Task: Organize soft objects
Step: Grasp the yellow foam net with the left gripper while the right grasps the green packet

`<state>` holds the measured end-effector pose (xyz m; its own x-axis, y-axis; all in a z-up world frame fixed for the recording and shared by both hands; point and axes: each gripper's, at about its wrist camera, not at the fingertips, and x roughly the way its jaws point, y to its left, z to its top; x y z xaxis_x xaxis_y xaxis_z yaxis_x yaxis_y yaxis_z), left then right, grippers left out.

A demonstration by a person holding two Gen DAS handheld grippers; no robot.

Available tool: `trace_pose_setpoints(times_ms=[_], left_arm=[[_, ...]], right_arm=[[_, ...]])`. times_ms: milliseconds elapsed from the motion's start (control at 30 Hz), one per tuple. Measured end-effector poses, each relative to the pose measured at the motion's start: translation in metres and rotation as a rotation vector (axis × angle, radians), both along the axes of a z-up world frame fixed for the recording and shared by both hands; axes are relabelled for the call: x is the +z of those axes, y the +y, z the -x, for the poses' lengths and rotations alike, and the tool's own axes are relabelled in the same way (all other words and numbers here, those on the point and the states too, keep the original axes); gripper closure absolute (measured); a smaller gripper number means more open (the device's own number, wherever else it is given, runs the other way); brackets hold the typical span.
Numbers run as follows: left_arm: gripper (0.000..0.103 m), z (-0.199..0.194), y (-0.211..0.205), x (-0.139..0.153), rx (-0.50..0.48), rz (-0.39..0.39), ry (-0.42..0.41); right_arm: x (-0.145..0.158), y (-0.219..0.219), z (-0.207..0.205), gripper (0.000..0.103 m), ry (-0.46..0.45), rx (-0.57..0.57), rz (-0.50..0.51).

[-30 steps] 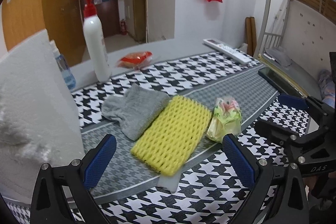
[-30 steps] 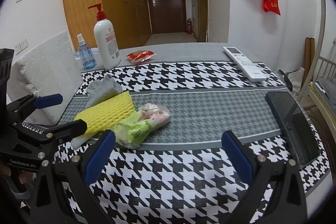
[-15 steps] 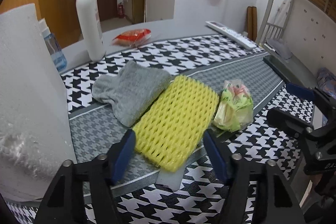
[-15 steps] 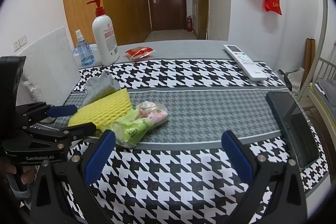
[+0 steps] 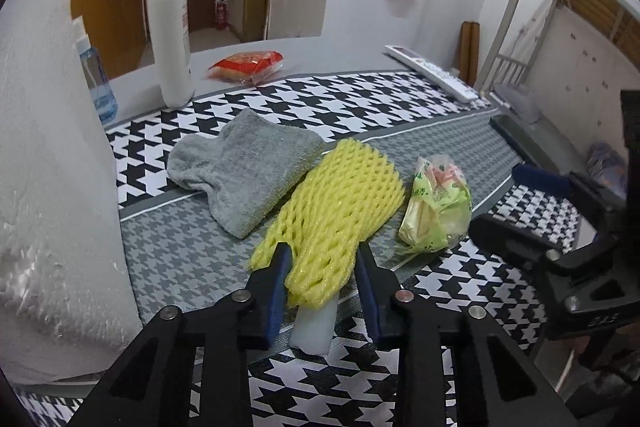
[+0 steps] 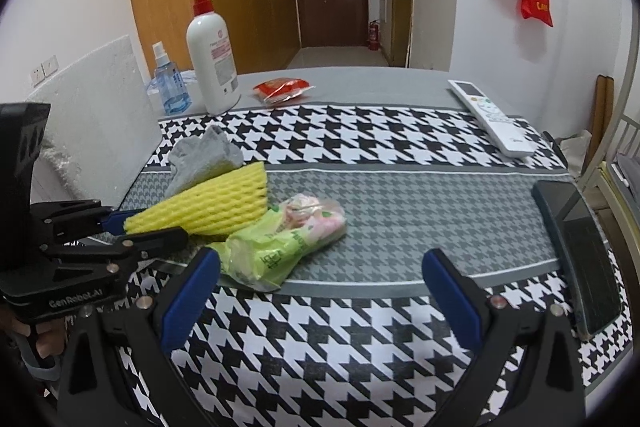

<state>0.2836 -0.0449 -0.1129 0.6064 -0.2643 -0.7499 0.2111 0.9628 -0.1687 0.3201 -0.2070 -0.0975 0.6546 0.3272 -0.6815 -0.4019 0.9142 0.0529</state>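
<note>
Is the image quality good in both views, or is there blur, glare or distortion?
Left wrist view: sharp around the yellow foam net, strong fisheye bending at the bunk bed frame, dark vignette in the corners. Right wrist view: also sharp, even indoor light, a faint reflection on the phone, edges curved.
</note>
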Motion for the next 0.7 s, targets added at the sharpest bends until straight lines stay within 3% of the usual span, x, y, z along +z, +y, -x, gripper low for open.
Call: trace_pose_setpoints(times_ms=[200,367,700], left_arm=[[0.075,0.005,0.005,0.009,-0.007,0.046,-0.040],[0.075,0.012,0.005,0.015,0.010,0.016,-0.098],[0.077,0.015,0.005,0.015,0.017,0.006,-0.121]], right_arm=[[-0.003,0.008,-0.005,0.001,0.029,0.013,0.004],[-0.006,0.017,-0.009,0.001,0.048,0.014,0.020],[-0.009,0.028,-0.017,0.001,0.069,0.018,0.035]])
